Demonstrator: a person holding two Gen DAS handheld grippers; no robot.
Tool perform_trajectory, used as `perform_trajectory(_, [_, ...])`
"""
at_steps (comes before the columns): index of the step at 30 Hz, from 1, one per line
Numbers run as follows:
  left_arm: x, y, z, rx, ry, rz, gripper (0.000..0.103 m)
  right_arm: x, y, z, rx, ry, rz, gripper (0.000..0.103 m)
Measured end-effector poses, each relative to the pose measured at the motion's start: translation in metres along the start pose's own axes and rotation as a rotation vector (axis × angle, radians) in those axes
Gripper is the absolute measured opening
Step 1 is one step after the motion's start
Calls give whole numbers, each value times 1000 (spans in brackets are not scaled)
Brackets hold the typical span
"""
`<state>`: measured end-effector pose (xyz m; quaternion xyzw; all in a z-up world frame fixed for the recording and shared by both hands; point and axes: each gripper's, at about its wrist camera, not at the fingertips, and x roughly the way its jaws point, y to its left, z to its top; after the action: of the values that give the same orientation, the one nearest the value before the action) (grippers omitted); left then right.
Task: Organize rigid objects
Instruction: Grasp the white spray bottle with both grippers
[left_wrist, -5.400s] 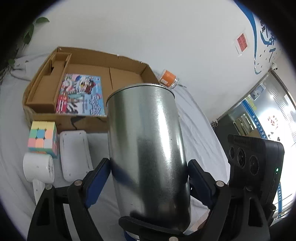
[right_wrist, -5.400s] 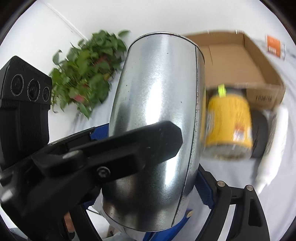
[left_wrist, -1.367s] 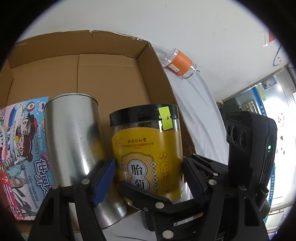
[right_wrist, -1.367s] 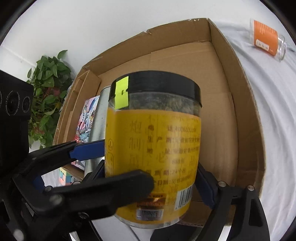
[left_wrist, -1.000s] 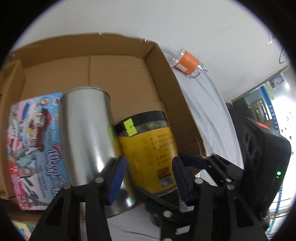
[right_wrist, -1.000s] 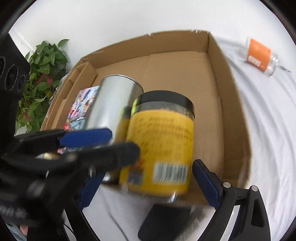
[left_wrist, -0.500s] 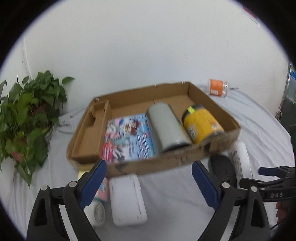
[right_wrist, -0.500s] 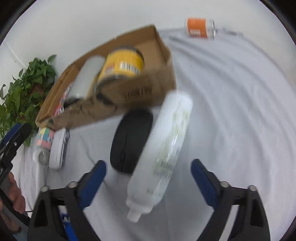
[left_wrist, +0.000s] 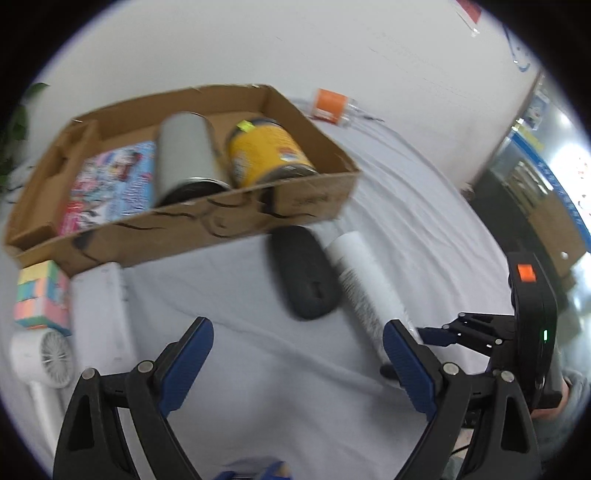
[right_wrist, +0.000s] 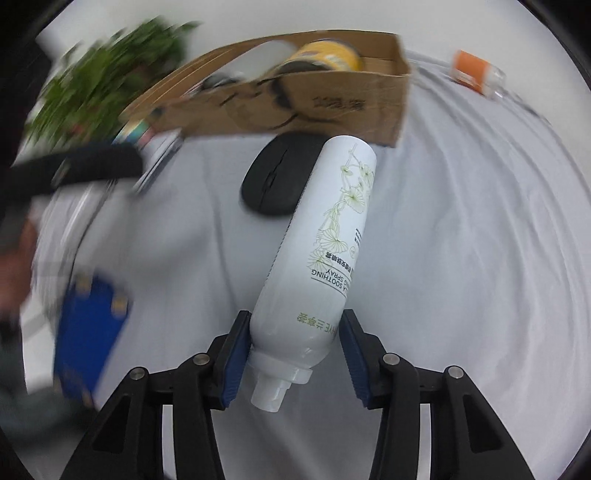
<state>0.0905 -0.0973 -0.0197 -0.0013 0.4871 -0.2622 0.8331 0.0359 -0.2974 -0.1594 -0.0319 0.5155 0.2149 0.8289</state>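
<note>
The shiny metal can (left_wrist: 186, 157) and yellow jar (left_wrist: 267, 153) lie in the brown cardboard box (left_wrist: 306, 199). The right gripper (right_wrist: 293, 356) has been closing around the white spray bottle (right_wrist: 321, 254) lying on the cloth, the left pad touching it, the right maybe not. The left gripper (left_wrist: 295, 360) is wide open and empty; the black mouse (left_wrist: 304, 273) waits outside.

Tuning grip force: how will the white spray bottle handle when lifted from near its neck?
The spray bottle is a smooth, round cylinder lying on cloth, so it probably rolls if nudged. Its glossy plastic may slip. The right hand-held gripper brackets the neck end, so the long body likely droops.
</note>
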Motion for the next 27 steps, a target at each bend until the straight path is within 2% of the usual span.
perform_trajectory(3, [11, -16, 8, 79, 25, -49, 92, -18, -8, -31, -131, 35, 26, 44])
perform_trajectory(5, [19, -26, 15, 113, 49, -85, 90, -29, -21, -45, -156, 65, -19, 44])
perform_trajectory(6, [25, -32, 21, 132, 59, -120, 89, -33, -32, -51, -138, 78, -72, 44])
perform_trajectory(9, [45, -50, 36, 174, 89, -229, 85, -44, -66, -57, -12, 71, -199, 47])
perform_trajectory(11, [62, -61, 40, 187, 124, -281, 72, -55, -88, -57, 109, 41, -295, 51])
perform_trajectory(12, [72, -66, 41, 198, 156, -306, 71, -62, -98, -58, 183, 26, -341, 57])
perform_trajectory(13, [85, -74, 40, 213, 201, -321, 64, -67, -103, -59, 235, 12, -353, 61])
perform_trajectory(14, [93, -78, 38, 223, 238, -331, 57, -76, -108, -61, 307, -13, -340, 66])
perform_trajectory(16, [105, -88, 26, 260, 301, -353, 56, -86, -114, -69, 426, -53, -249, 69])
perform_trajectory(19, [104, -93, 12, 308, 338, -346, 56, -88, -127, -81, 702, -103, 64, 70])
perform_trajectory(20, [102, -92, 10, 307, 347, -350, 56, -83, -122, -81, 761, -117, 147, 70])
perform_trajectory(21, [100, -91, 5, 297, 361, -359, 56, -81, -121, -80, 792, -143, 189, 70])
perform_trajectory(24, [100, -90, -9, 257, 409, -376, 55, -72, -113, -68, 831, -180, 171, 72])
perform_trajectory(26, [99, -91, -18, 256, 435, -383, 51, -71, -105, -60, 818, -191, 124, 73])
perform_trajectory(27, [97, -92, -22, 261, 427, -384, 51, -69, -100, -61, 815, -191, 115, 73])
